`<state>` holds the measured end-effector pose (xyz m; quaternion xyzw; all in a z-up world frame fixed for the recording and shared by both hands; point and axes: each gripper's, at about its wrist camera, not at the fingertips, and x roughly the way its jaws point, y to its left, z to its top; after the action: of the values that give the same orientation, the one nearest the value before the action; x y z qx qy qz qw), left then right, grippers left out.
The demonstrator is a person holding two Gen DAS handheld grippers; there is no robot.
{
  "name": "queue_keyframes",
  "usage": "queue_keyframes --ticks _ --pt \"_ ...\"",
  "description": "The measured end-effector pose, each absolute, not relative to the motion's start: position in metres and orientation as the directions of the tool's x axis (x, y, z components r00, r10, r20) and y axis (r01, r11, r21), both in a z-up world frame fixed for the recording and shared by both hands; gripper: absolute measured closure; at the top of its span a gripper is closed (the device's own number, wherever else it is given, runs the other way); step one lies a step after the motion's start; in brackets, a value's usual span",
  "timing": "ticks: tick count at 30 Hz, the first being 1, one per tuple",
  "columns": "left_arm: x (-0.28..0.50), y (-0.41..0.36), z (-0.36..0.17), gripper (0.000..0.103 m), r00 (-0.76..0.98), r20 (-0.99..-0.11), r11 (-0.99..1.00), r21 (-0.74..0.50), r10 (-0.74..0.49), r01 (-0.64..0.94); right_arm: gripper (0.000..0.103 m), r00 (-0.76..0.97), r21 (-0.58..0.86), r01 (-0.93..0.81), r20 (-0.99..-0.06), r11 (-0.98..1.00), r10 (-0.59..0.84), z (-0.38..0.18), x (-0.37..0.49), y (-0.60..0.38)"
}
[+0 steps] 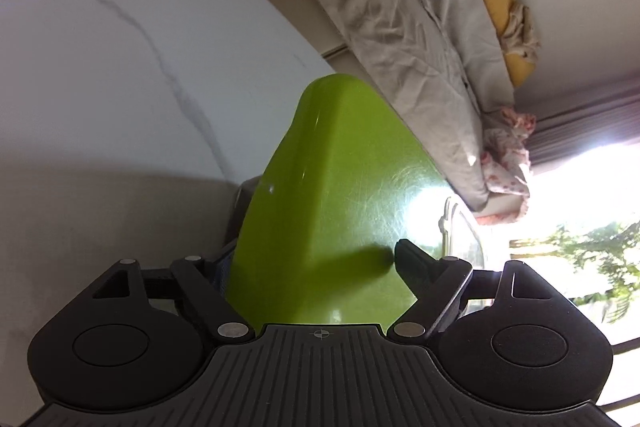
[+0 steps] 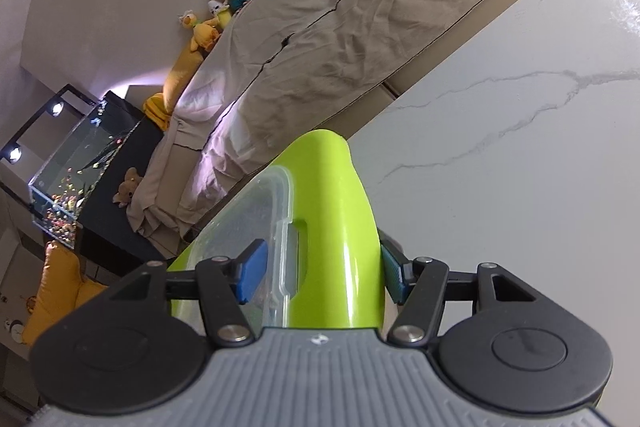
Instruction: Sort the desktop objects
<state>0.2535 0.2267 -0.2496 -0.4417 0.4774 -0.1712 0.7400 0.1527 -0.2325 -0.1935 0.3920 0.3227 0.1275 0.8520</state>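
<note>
Now green tray (image 2: pixel 340 227) between right tongs (image 2: pixel 320 273).

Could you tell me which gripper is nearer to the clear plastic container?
Right. The right gripper straddles the green tray's rim with one blue finger pad over the clear plastic container; the left gripper grips the tray's outer wall.

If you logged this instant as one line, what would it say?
left gripper: shut on tray | right gripper: shut on tray rim | clear box in tray | over table
</note>
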Motion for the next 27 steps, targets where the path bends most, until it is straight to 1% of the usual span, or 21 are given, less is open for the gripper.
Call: queue_keyframes --ticks 2,5,7,10,14,17,18,19,20,22,24,27 --pt "0.252 0.228 -0.251 0.021 0.493 -0.545 0.542 -0.824 -0.678 -0.167 0.042 0.757 0.761 0.033 -0.442 0.648 0.481 -0.198 0.152 -0.232" --pt "0.252 0.228 -0.242 0.021 0.503 -0.558 0.571 -0.808 -0.66 -0.148 0.042 0.75 0.755 0.037 -0.454 0.654 0.482 -0.196 0.153 -0.233" --pt "0.253 0.23 -0.238 0.021 0.51 -0.547 0.558 -0.816 -0.664 -0.148 0.041 0.753 0.758 0.048 -0.455 0.651 0.475 -0.195 0.155 -0.234" --pt "0.26 0.229 -0.232 0.015 0.514 -0.53 0.537 -0.83 -0.675 -0.15 0.041 0.763 0.764 0.067 -0.454 0.641 0.461 -0.194 0.159 -0.236" --pt "0.266 0.226 -0.229 0.015 0.515 -0.562 0.586 -0.799 -0.647 -0.136 0.041 0.751 0.764 0.074 -0.465 0.64 0.469 -0.195 0.171 -0.235" --pt "0.262 0.228 -0.234 0.015 0.523 -0.532 0.547 -0.825 -0.666 -0.142 0.04 0.748 0.781 0.075 -0.455 0.62 0.483 -0.198 0.171 -0.236" --pt "0.261 0.229 -0.234 0.014 0.525 -0.525 0.542 -0.829 -0.67 -0.137 0.039 0.748 0.787 0.076 -0.451 0.612 0.487 -0.199 0.17 -0.237" --pt "0.259 0.229 -0.232 0.014 0.526 -0.529 0.549 -0.825 -0.666 -0.135 0.034 0.748 0.794 0.077 -0.446 0.604 0.492 -0.2 0.168 -0.237" --pt "0.258 0.229 -0.231 0.013 0.525 -0.537 0.561 -0.817 -0.66 -0.132 0.032 0.747 0.799 0.082 -0.444 0.595 0.494 -0.202 0.167 -0.238" --pt "0.253 0.228 -0.227 0.011 0.521 -0.549 0.579 -0.806 -0.654 -0.123 0.03 0.744 0.81 0.101 -0.447 0.578 0.497 -0.206 0.164 -0.24" --pt "0.245 0.23 -0.224 0.01 0.521 -0.531 0.567 -0.817 -0.669 -0.105 0.028 0.727 0.824 0.107 -0.446 0.556 0.522 -0.209 0.16 -0.241" --pt "0.23 0.232 -0.231 0.009 0.506 -0.49 0.514 -0.851 -0.71 -0.102 0.023 0.724 0.835 0.093 -0.431 0.543 0.539 -0.209 0.148 -0.243"
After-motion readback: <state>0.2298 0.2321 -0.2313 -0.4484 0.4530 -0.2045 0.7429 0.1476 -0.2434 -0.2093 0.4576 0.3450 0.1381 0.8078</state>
